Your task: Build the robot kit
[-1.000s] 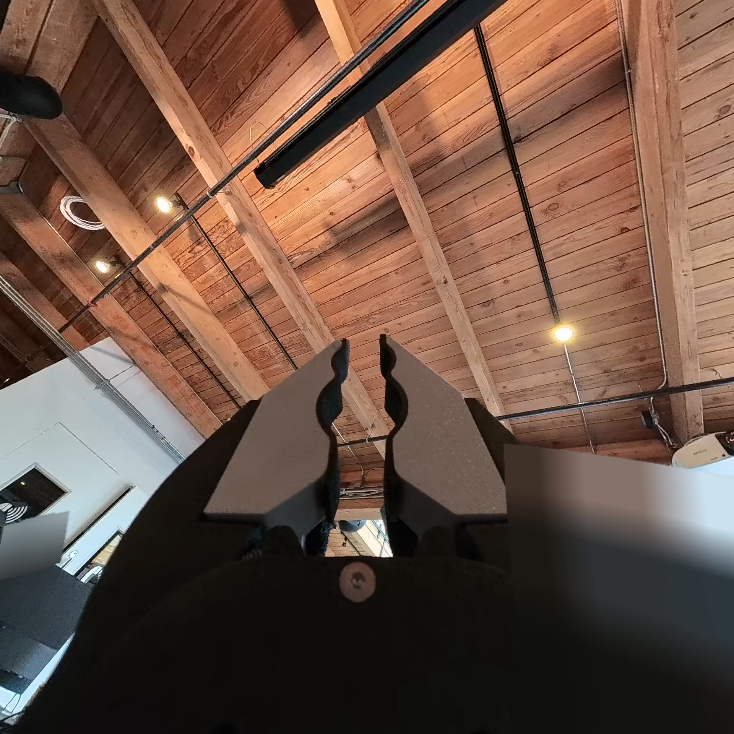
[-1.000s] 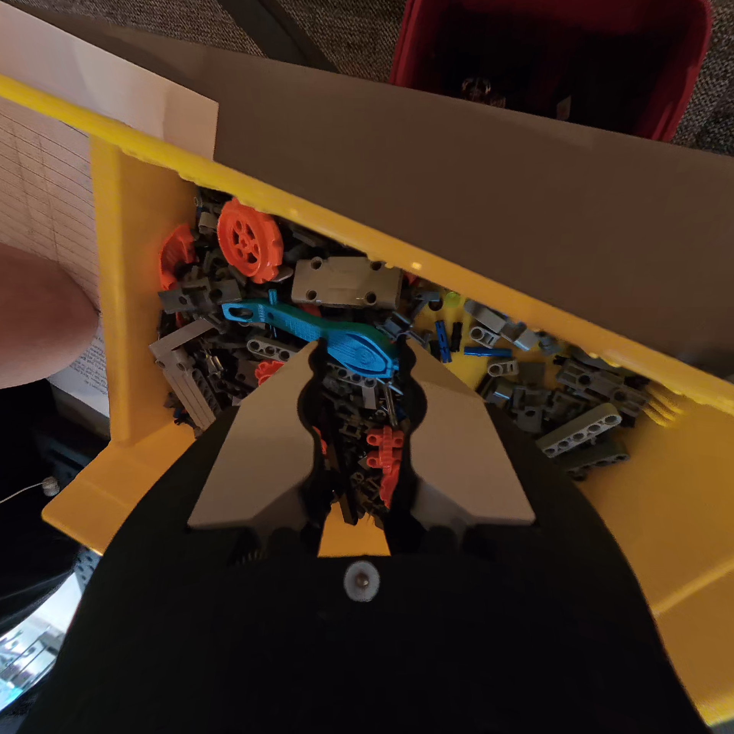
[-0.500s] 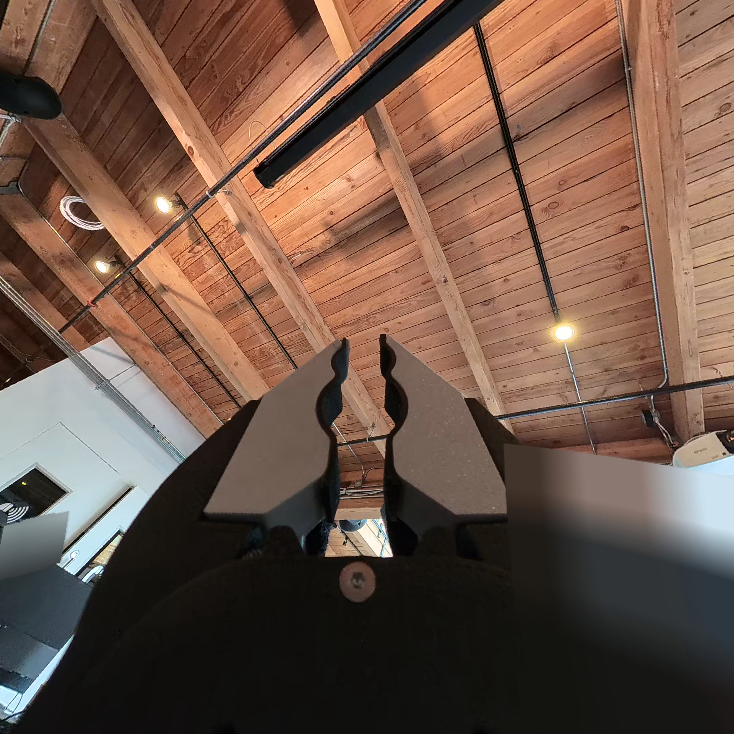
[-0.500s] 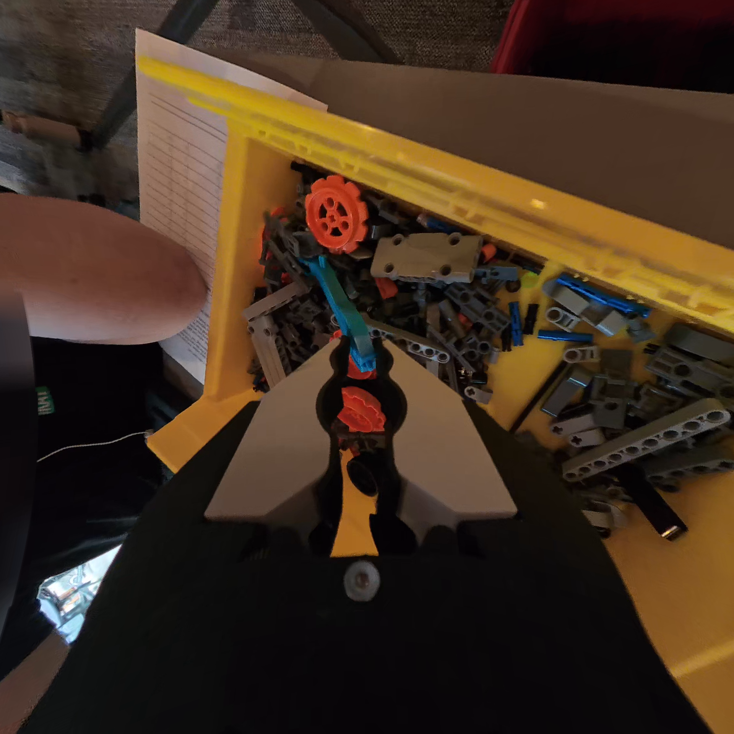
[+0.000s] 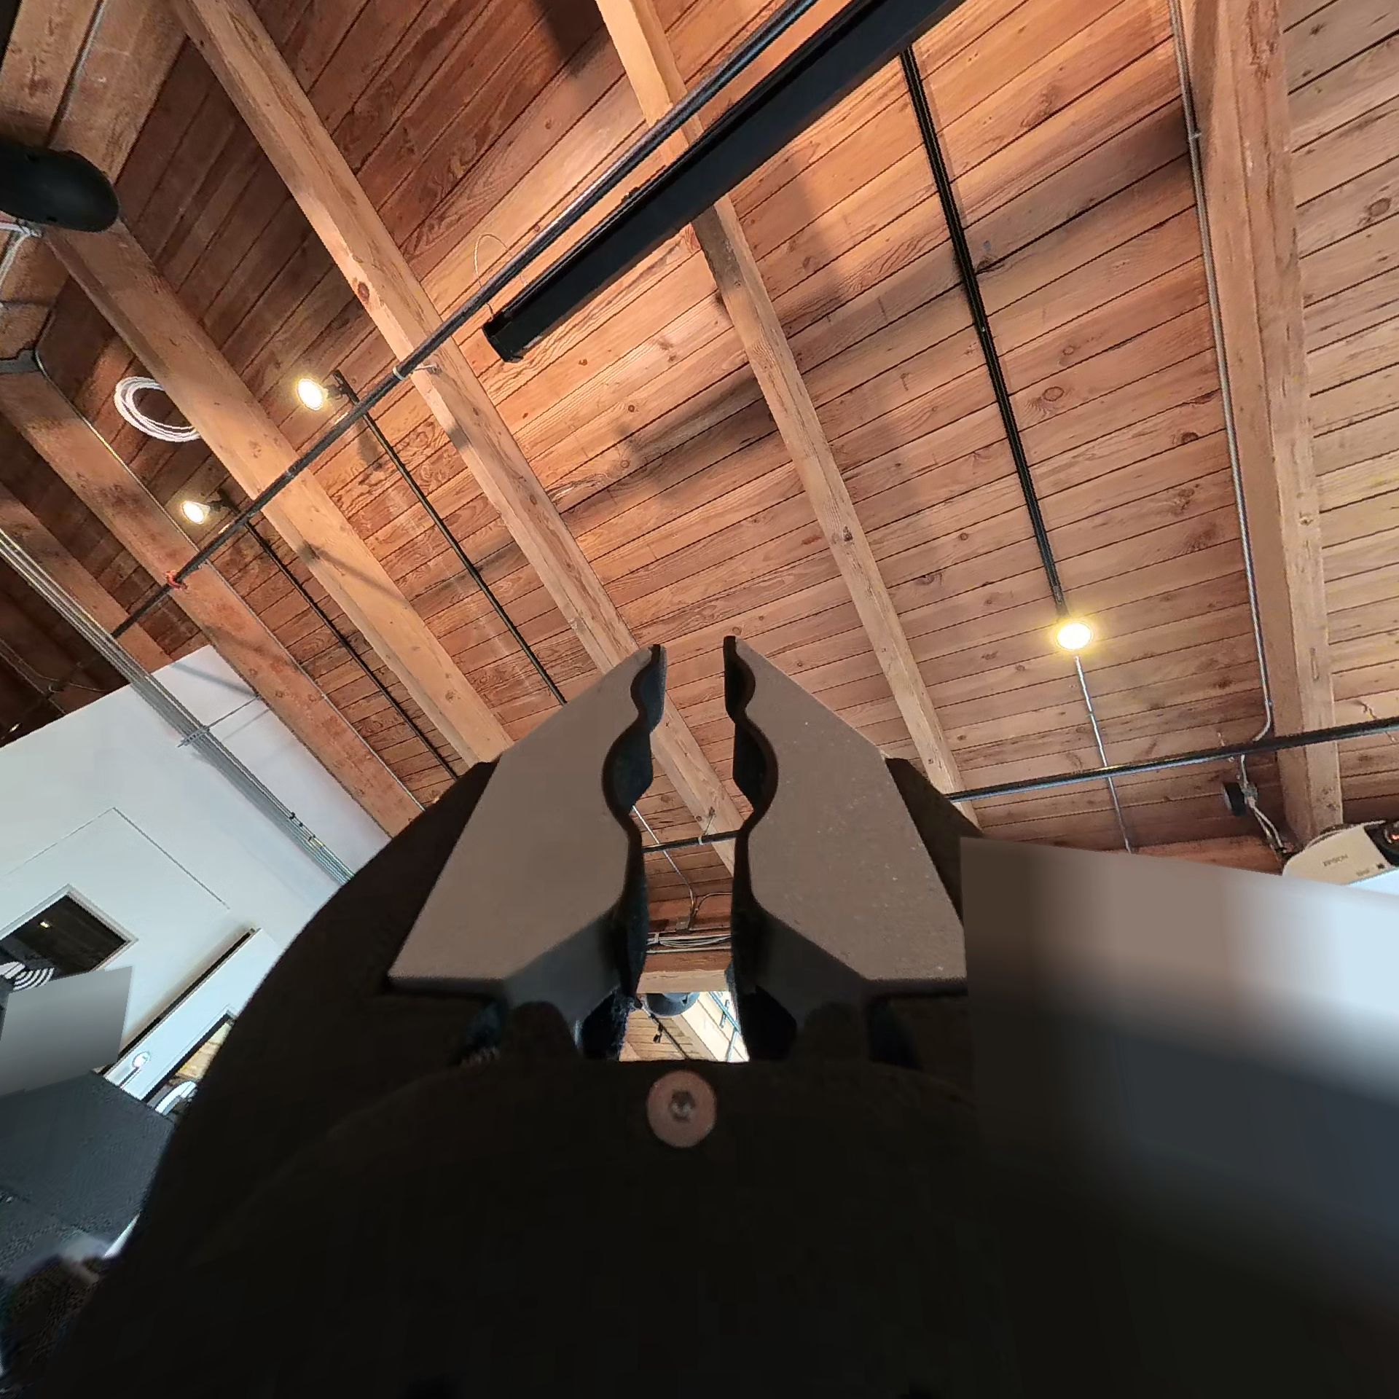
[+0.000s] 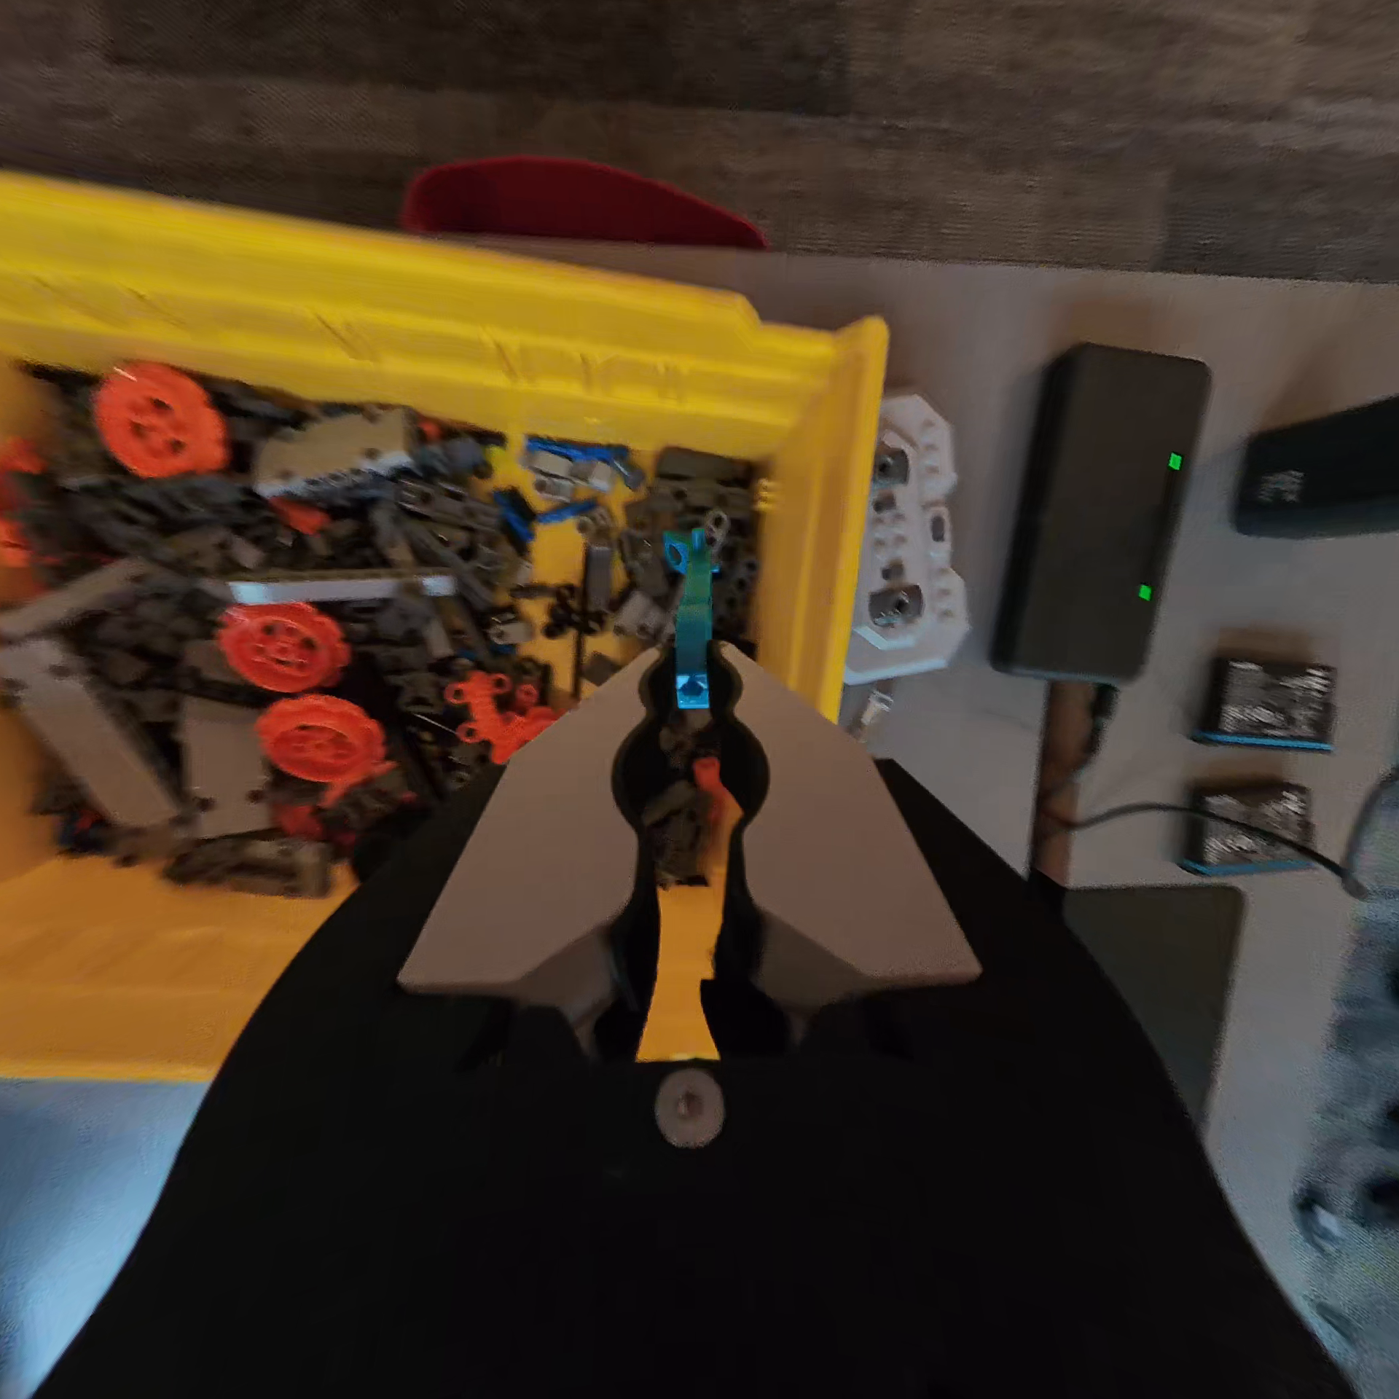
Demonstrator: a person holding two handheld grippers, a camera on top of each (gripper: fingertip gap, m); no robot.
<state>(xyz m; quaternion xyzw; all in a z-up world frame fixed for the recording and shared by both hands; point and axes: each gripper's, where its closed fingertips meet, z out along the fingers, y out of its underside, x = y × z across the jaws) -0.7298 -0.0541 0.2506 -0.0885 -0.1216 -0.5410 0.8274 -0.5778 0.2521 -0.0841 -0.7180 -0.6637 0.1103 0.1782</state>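
Observation:
My right gripper is shut on one end of a long blue-green plastic piece, which sticks out forward past the fingertips. It hangs above the right end of a yellow bin full of grey, black and blue building parts and several orange wheels. The view is motion-blurred. My left gripper points straight up at a wooden ceiling. Its jaws stand almost together with a narrow gap and nothing between them.
Right of the bin on the beige table lie a white plastic part, a black box with green lights with a cable, and two small black packs. A red tub stands behind the bin. Carpet lies beyond.
My right gripper closed on the blue piece, lifted it out of the pile and swung right to the bin's right end. The left gripper has not moved.

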